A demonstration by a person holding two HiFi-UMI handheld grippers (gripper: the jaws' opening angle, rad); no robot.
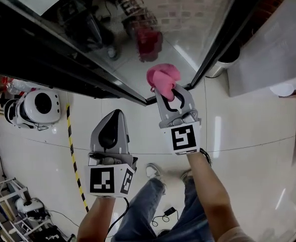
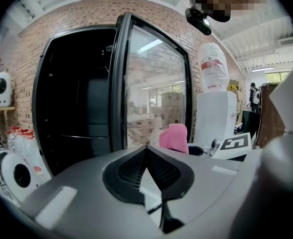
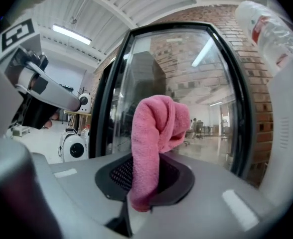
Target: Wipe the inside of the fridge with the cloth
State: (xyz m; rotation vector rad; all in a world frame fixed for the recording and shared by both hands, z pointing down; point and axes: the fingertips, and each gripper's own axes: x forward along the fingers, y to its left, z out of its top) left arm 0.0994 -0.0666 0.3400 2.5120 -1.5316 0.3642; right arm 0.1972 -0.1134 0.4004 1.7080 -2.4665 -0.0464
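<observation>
One pink cloth (image 3: 156, 133) is pinched in the right claw (image 3: 145, 183), whose jaws are closed on its lower end, so the cloth stands up out of the black pads and flops over to the right at its top. In the head view the cloth (image 1: 163, 79) shows as a bunched pink lump just above centre, sticking out past the tips of the right claw (image 1: 172, 92) and close to the dark frame of the fridge door (image 1: 153, 14). That glass door fills the upper middle of the head view, and a reddish reflection of the cloth lies in the pane above the cloth itself. In the right gripper view the same pane stands directly behind the cloth, with brick wall showing through it. The left claw (image 1: 115, 116) sits lower and to the left of centre in the head view, apart from the cloth; its jaws are pressed together with nothing between them. From the left gripper view the fridge (image 2: 76, 118) gapes dark at left centre, its door swung out to the right. A white rounded machine (image 1: 37, 106) stands on the pale floor (image 1: 238, 135) at the left edge, beside a strip of yellow-and-black tape (image 1: 73, 155), and a water bottle (image 2: 214, 68) rises at the upper right of the left gripper view.
</observation>
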